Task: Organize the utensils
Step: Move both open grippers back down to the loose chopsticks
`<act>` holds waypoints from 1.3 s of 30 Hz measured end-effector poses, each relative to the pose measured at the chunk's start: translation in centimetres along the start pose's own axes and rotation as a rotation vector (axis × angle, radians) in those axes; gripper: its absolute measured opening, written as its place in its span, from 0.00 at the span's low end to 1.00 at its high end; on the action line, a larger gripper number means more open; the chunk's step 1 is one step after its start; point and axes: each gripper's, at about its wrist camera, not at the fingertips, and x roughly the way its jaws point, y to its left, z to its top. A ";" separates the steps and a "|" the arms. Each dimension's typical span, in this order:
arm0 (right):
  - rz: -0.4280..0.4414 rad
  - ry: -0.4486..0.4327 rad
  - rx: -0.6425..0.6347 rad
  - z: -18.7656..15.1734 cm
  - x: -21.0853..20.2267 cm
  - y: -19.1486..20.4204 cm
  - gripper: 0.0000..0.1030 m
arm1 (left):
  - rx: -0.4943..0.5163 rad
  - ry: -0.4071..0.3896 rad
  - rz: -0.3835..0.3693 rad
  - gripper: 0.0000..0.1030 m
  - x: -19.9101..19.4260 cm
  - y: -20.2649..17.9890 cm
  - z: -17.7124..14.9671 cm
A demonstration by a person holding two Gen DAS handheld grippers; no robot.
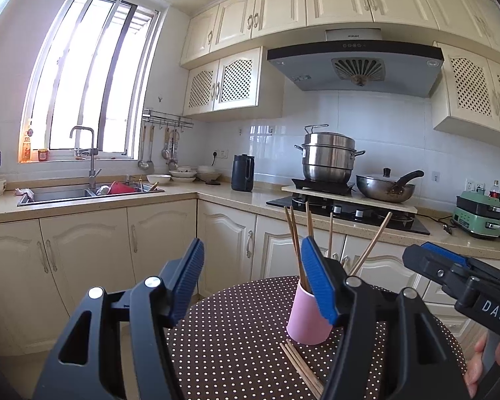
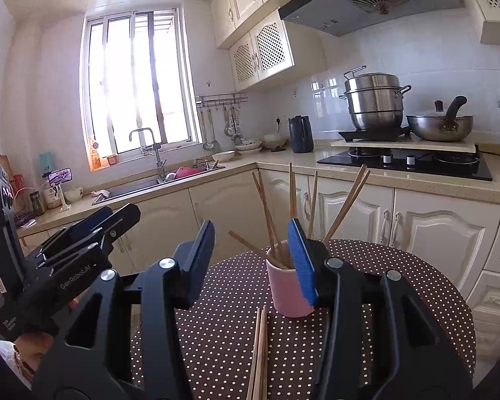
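Bright daylight, blown-out window (image 1: 90,76), sharp focus, fisheye-bent, dark-cornered edges

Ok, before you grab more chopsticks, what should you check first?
1. Pink cup upright on the dotted table: ok.
2. Loose chopsticks lying on the table, in front of the cup: ok.
3. Right gripper open and empty: ok.
4. Left gripper open and empty: ok.
5. Room left in the cup beside the standing chopsticks: cannot tell.
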 end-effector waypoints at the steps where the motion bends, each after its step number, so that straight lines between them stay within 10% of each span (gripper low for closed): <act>1: 0.000 0.005 -0.001 -0.2 -0.1 0.1 0.45 | 0.007 0.000 0.002 0.58 -0.1 -0.1 -0.1; 11: -0.007 0.041 0.008 -2.1 -1.4 0.0 0.45 | 0.046 0.047 -0.005 0.58 -1.8 -1.5 -2.7; 19: -0.020 0.111 0.003 -4.5 -1.0 -0.3 0.47 | 0.070 0.229 -0.065 0.58 0.2 -2.7 -5.9; 39: -0.140 0.551 -0.047 -13.6 6.6 -2.0 0.47 | 0.080 0.504 -0.035 0.58 5.7 -1.5 -11.9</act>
